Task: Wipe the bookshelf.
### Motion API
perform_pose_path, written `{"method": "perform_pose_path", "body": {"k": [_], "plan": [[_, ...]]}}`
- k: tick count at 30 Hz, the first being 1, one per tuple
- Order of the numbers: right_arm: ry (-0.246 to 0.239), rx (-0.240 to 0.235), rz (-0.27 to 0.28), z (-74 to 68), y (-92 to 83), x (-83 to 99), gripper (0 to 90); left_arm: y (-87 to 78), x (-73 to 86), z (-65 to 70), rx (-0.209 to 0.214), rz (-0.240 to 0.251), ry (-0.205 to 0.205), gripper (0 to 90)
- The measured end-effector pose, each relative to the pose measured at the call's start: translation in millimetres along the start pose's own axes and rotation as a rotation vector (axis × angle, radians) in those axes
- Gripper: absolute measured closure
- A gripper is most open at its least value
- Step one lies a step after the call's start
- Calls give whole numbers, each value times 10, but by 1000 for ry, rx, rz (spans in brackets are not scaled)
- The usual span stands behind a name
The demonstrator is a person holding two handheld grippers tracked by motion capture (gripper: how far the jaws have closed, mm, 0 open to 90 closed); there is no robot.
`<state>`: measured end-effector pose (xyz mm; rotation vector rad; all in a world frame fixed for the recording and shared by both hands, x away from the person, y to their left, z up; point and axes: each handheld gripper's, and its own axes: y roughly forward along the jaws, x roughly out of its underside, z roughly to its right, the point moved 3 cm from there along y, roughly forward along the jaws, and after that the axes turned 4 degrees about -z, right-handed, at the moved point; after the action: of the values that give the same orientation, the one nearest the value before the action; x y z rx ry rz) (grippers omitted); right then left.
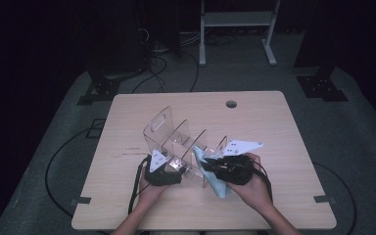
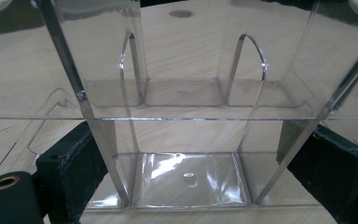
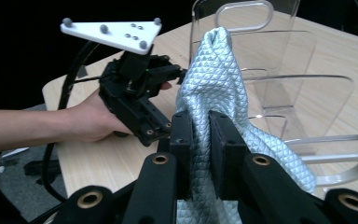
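Right gripper view: the right gripper (image 3: 200,140) clamps a pale blue quilted cloth (image 3: 216,79) at lower centre of the frame.
Beside it in the high view, the left gripper (image 1: 169,169), jaws wide, grips the clear acrylic divider rack (image 1: 176,137) mid-table.

I see my left gripper's (image 2: 186,186) black jaws standing wide on either side of the clear acrylic rack (image 2: 191,107), each against an outer wall; upright dividers split it into compartments, and the wooden table (image 2: 9,88) shows through it
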<state>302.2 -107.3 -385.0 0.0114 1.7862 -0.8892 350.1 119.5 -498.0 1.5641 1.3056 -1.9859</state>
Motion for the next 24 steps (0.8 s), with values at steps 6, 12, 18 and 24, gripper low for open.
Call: {"method": "perform_pose_path", "body": {"k": [6, 12, 18, 24], "plan": [[36, 16, 41, 92, -34, 43, 799, 3, 1, -3, 3, 2, -1, 79], [-28, -9, 1, -110, 28, 92, 799, 0, 2, -5, 2, -1, 2, 80], [-12, 85, 40, 107, -65, 18, 800, -3, 4, -6, 5, -1, 2, 80], [97, 110, 60, 539, -93, -21, 799, -3, 3, -4, 6, 0, -2, 80]]}}
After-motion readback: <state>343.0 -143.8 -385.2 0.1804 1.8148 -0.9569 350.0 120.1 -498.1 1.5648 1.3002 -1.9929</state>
